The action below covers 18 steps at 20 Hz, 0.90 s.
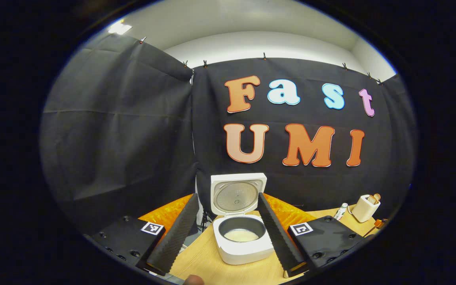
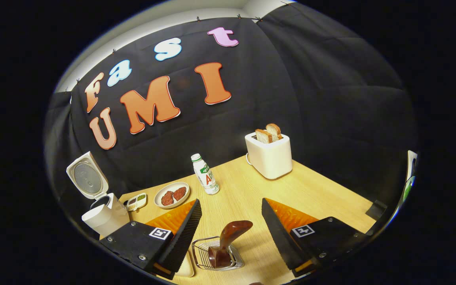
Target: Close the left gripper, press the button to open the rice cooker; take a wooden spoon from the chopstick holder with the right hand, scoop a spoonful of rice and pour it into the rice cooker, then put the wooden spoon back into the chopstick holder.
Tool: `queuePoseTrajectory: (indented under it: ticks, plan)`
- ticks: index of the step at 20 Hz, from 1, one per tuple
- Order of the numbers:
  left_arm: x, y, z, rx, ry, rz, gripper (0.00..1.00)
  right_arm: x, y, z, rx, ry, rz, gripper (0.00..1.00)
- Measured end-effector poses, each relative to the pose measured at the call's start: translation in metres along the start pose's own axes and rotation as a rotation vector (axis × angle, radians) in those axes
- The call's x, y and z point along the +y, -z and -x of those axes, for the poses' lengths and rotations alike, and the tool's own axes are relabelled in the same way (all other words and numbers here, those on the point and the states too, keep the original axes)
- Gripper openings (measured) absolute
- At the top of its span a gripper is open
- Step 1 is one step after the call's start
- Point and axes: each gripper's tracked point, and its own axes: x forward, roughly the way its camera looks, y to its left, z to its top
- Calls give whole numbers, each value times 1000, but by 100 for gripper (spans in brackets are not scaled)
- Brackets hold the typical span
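Note:
The white rice cooker (image 1: 240,237) stands on the wooden table with its lid (image 1: 238,194) up and a layer of rice in the dark inner pot (image 1: 241,236). My left gripper (image 1: 226,206) hovers open just before it, one finger to each side of the cooker. In the right gripper view the cooker (image 2: 101,213) sits at the far left. The wooden spoon (image 2: 228,237) stands handle-up in the wire chopstick holder (image 2: 217,253). My right gripper (image 2: 230,204) is open above it, and the spoon rises between the fingers without touching them.
A white toaster (image 2: 269,156) with bread slices stands at the table's back. A small drink bottle (image 2: 205,174), a plate with food (image 2: 171,194) and a small divided dish (image 2: 136,201) lie between toaster and cooker. A pale dish (image 2: 186,266) sits left of the holder.

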Motion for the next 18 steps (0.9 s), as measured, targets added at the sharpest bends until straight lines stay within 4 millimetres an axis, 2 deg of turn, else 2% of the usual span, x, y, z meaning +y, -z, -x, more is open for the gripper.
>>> queuePoseTrajectory:
  ticks: [3,7,9,10,11,12,13,16,18]
  plan:
    - [13,2,3,6,-36,11,100,-8,22,-12,62,14,-67,95]
    - [23,6,6,15,-69,6,100,2,45,-13,131,-30,-150,95]
    - [23,13,6,32,-72,8,100,1,53,-16,154,-26,-170,89]
    - [23,16,6,39,-72,11,100,-1,57,-16,165,-16,-169,76]
    - [24,19,5,45,-74,13,100,-2,60,-18,172,-14,-163,70]
    - [25,21,4,50,-79,12,100,4,62,-15,184,-27,-166,60]
    - [27,23,3,56,-83,13,100,9,64,-15,197,-41,-170,55]
    - [25,25,2,61,-82,19,100,19,64,-16,224,-59,-194,25]
    - [25,25,1,57,-82,16,100,22,64,-16,225,-39,-181,18]
